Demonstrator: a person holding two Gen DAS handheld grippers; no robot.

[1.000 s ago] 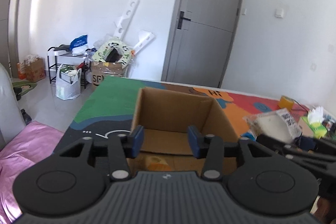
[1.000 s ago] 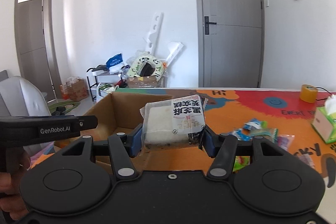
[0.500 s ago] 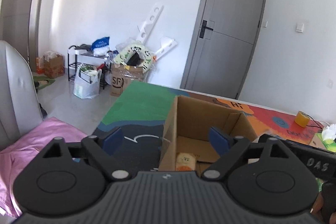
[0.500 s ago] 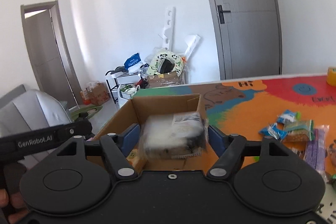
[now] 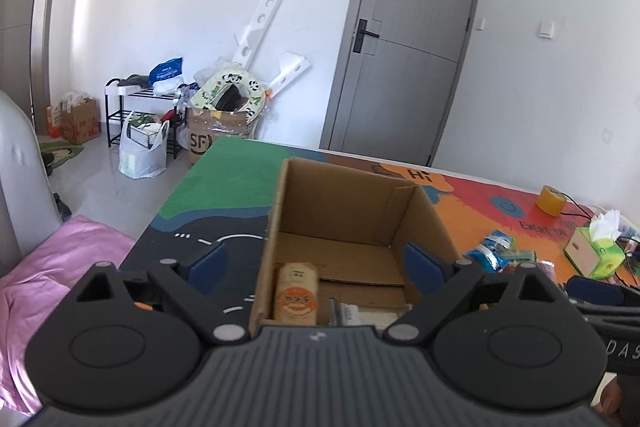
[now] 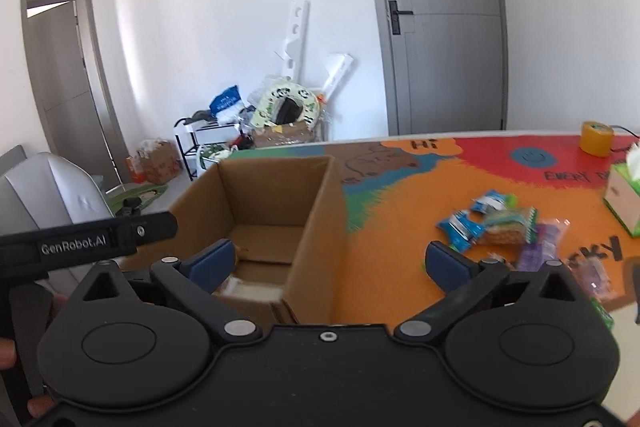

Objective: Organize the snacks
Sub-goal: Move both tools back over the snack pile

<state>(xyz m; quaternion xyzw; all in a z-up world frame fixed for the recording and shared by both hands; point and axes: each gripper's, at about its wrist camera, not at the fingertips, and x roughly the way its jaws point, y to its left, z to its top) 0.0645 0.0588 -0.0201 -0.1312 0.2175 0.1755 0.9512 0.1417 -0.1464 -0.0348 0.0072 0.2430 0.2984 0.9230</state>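
one open brown cardboard box [image 5: 352, 223] sits on the colourful printed bench [image 6: 404, 223] with two wrapped snack packs [image 5: 297, 293] lying in its bottom. your left gripper [image 5: 316, 263] and right gripper [image 6: 338, 263] both angle slightly down at it. both sets of jaws have just been opening and stand wide with nothing between them.

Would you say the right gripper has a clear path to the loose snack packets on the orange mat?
Probably yes: the right gripper is open and empty, the snack packets lie uncovered ahead to its right, and the cardboard box sits off to the left.

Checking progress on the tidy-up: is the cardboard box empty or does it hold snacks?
Not empty. The cardboard box holds an orange-labelled packet and a pale packet on its floor.
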